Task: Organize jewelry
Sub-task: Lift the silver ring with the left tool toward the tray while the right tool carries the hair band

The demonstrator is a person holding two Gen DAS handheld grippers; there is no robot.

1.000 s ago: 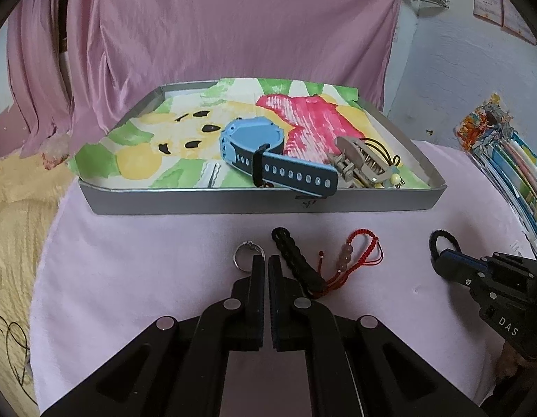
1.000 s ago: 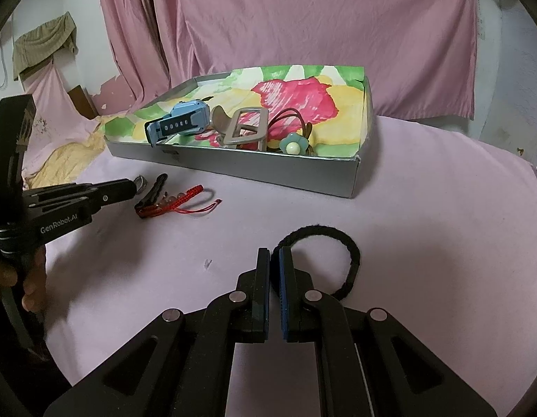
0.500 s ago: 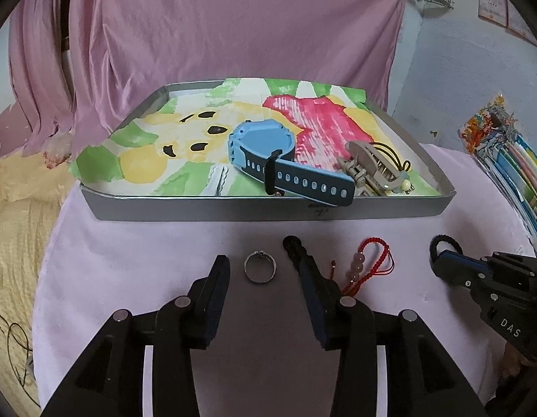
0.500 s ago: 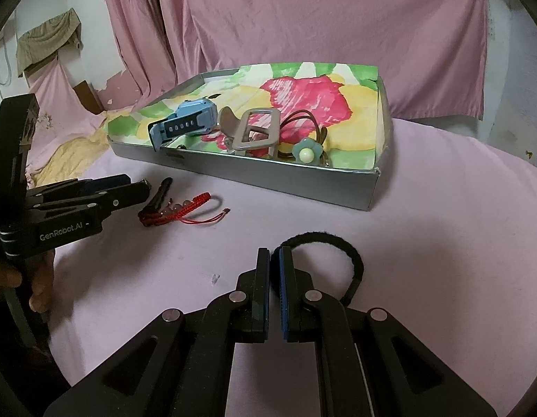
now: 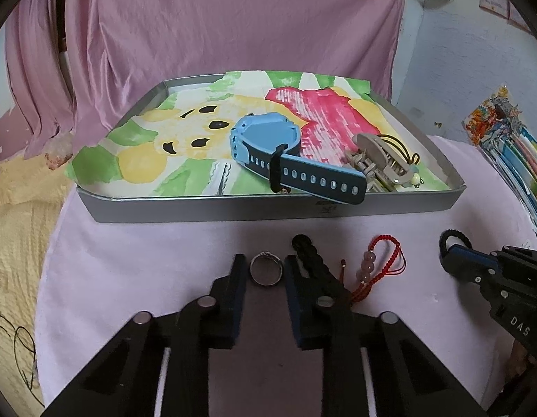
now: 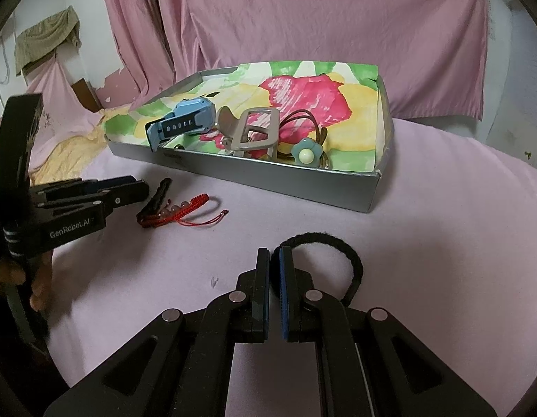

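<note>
Soft, even, rather dim indoor light with a pink cast off the draped cloth. Shadows on the tablecloth are faint, diffuse. No glare. Fisheye bending curves the edges, black vignette fills corners. Focus holds sharp throughout.

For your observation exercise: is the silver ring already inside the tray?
No, the ring lies on the pink cloth between the open left gripper fingers.

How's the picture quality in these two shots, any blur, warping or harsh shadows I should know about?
Left wrist view: sharp in the middle, where the small silver ring reads clearly between the fingers of the left hand-held gripper; fisheye bends the grey tray rim and blackens the corners. Right wrist view: dim, flat light, with soft shadows under the black fabric hair tie; same bowed edges.
</note>
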